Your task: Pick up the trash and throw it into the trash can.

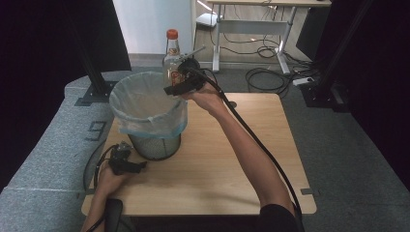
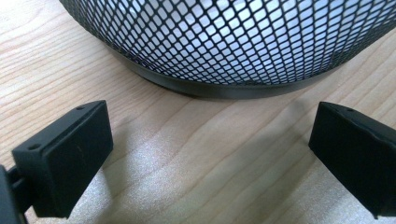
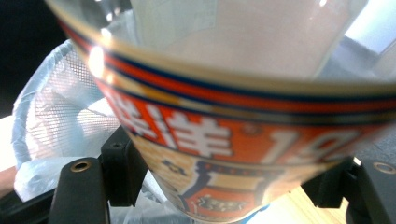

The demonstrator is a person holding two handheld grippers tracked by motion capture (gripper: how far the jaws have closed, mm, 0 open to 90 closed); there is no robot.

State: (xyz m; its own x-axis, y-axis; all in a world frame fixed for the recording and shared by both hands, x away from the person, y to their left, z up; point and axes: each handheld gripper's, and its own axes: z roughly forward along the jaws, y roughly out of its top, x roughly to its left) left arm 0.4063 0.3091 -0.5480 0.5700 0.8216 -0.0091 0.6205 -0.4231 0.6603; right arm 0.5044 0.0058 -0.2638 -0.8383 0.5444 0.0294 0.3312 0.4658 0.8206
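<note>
A clear bottle (image 1: pixel 172 54) with an orange cap and an orange label is held upright over the far right rim of a black mesh bin (image 1: pixel 150 116) lined with a pale blue bag. My right gripper (image 1: pixel 180 83) is shut on the bottle's body; in the right gripper view the label (image 3: pixel 243 154) sits pressed between both black jaws, with the bag (image 3: pixel 56 116) behind it. My left gripper (image 1: pixel 129 164) rests on the table at the bin's near left foot, open and holding nothing. In the left gripper view its fingers (image 2: pixel 65 158) stand wide apart before the bin's mesh base (image 2: pixel 224 51).
The bin stands on the far left part of a light wooden table (image 1: pixel 232 164). A black cable (image 1: pixel 261 145) trails along the right forearm. Beyond the table are a desk frame (image 1: pixel 285 24), floor cables and dark stands on either side.
</note>
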